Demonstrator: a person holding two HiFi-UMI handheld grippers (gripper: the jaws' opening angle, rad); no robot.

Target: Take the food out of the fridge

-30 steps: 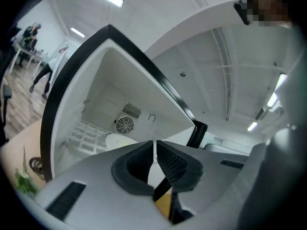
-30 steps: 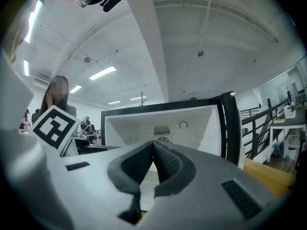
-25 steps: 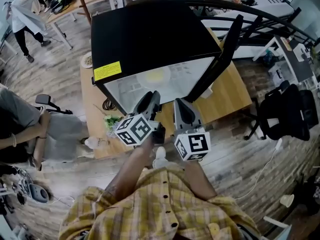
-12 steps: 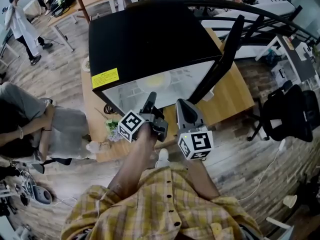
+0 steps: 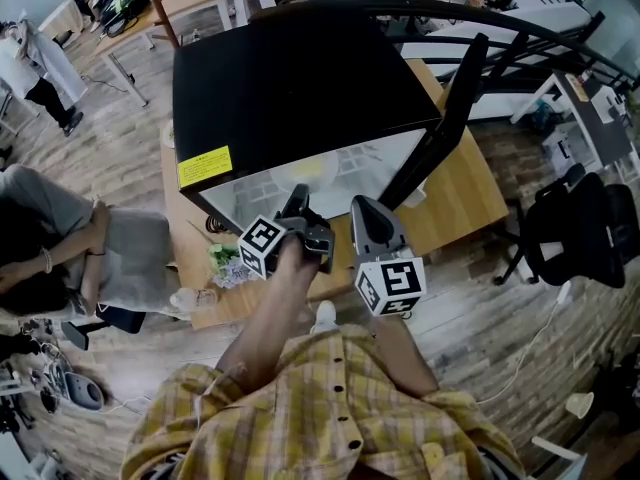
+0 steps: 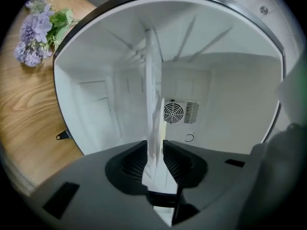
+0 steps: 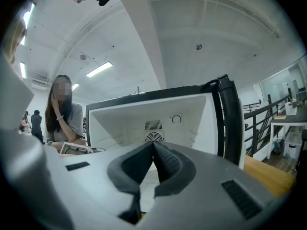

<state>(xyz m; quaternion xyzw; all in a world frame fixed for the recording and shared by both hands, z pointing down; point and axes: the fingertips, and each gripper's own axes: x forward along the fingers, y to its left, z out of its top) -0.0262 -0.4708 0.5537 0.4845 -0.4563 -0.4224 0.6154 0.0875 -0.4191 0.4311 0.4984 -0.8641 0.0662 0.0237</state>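
Two grippers sit at the mouth of the open fridge (image 5: 300, 78), which stands on a wooden table (image 5: 470, 193) with its door (image 5: 440, 118) swung to the right. Only the head view shows the food (image 5: 312, 166), a pale yellow patch inside the fridge just beyond the left gripper (image 5: 298, 196); the jaws cannot be read from there. The left gripper view, rolled on its side, shows those jaws clamped on a thin white edge (image 6: 153, 95) that runs into the fridge; whether it is a plate under the food I cannot tell. That view also catches purple flowers (image 6: 37, 30) on the table beside the fridge. The right gripper (image 7: 153, 144) has its jaws together on nothing; its view looks level into the white interior, at the vent (image 7: 153, 126) on the back wall.
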